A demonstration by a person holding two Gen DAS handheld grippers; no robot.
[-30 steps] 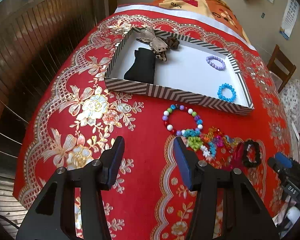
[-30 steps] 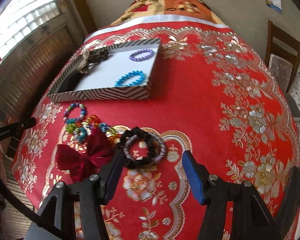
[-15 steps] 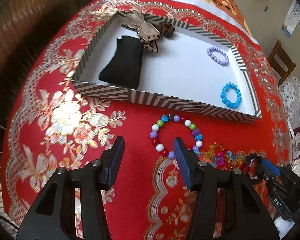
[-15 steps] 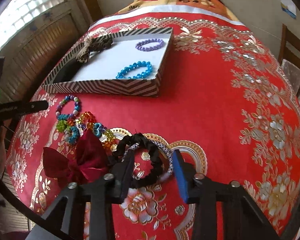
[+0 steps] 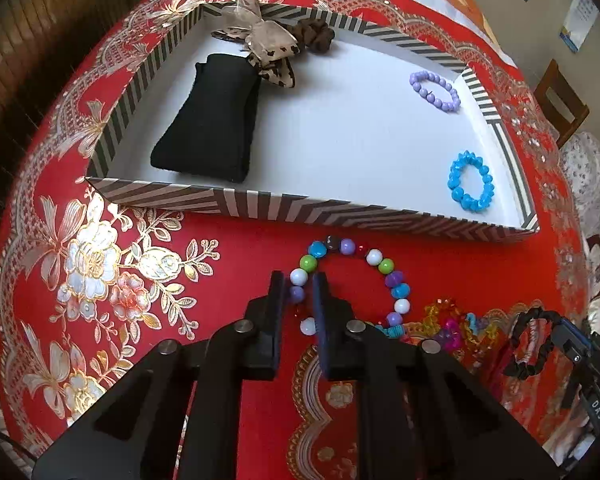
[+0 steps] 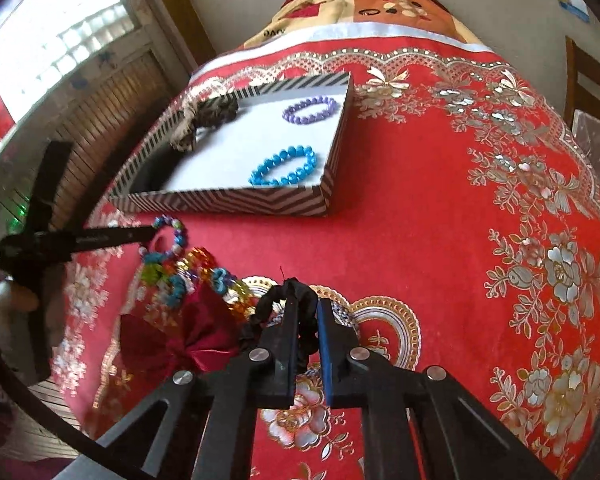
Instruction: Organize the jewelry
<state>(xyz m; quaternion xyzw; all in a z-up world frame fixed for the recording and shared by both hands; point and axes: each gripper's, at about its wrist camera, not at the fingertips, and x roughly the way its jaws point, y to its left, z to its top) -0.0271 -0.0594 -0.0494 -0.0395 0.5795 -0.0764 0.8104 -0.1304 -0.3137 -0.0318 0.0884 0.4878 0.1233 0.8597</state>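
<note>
My left gripper (image 5: 298, 294) is shut on the near left side of a multicolour bead bracelet (image 5: 392, 280) that lies on the red cloth just in front of the striped tray (image 5: 260, 205). My right gripper (image 6: 306, 312) is shut on a black scrunchie (image 6: 288, 292), also seen in the left wrist view (image 5: 528, 344). The tray (image 6: 228, 200) holds a purple bracelet (image 5: 436, 90), a blue bracelet (image 5: 470, 182), a black pouch (image 5: 212, 120), a patterned bow (image 5: 264, 44) and a brown scrunchie (image 5: 314, 34).
A pile of coloured bead jewelry (image 6: 196, 268) and a dark red bow (image 6: 188, 332) lie on the cloth between the grippers. A wooden chair (image 5: 560, 100) stands beyond the table's right side. Wooden panelling and a window (image 6: 60, 40) lie to the left.
Both grippers moved forward and closed: the left one onto the multicolour bracelet, the right one onto the black scrunchie.
</note>
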